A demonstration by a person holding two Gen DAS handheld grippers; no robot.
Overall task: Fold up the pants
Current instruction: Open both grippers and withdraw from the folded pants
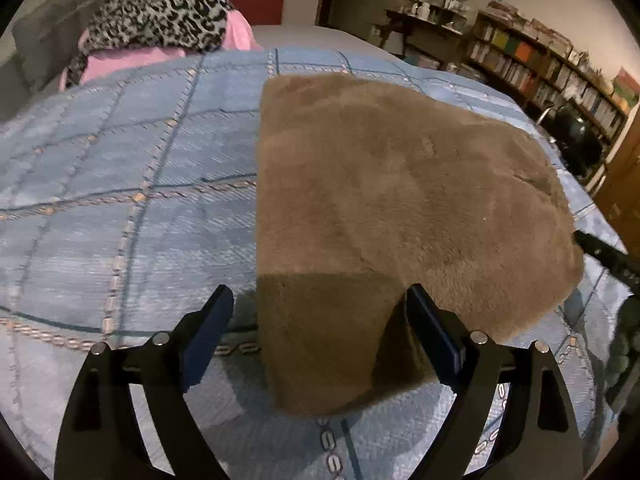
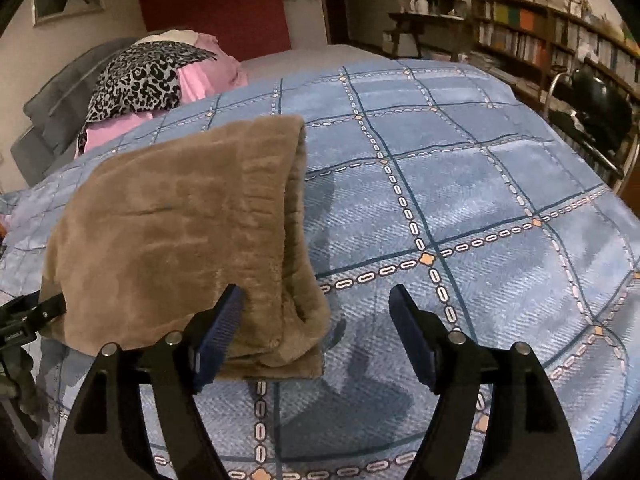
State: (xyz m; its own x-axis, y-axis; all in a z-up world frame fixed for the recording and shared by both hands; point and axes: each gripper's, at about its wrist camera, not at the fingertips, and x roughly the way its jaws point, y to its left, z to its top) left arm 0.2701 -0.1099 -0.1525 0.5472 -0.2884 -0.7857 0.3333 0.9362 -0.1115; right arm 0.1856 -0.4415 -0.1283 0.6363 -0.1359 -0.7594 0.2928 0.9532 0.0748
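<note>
Brown fleece pants (image 1: 384, 200) lie folded flat on a blue checked bedspread (image 1: 120, 184). My left gripper (image 1: 320, 300) is open above the near left corner of the pants, its jaws wide apart, holding nothing. In the right wrist view the pants (image 2: 180, 232) lie to the left, with the ribbed waistband edge on their right side. My right gripper (image 2: 316, 300) is open above the near right corner of the pants, over the bedspread (image 2: 480, 208), holding nothing. The other gripper's tip (image 1: 608, 256) shows at the right edge of the left wrist view.
A pile of leopard-print and pink clothes (image 1: 160, 24) lies at the far end of the bed, also in the right wrist view (image 2: 148, 80). Bookshelves (image 1: 540, 64) line the right wall. A dark chair (image 2: 592, 108) stands beside the bed.
</note>
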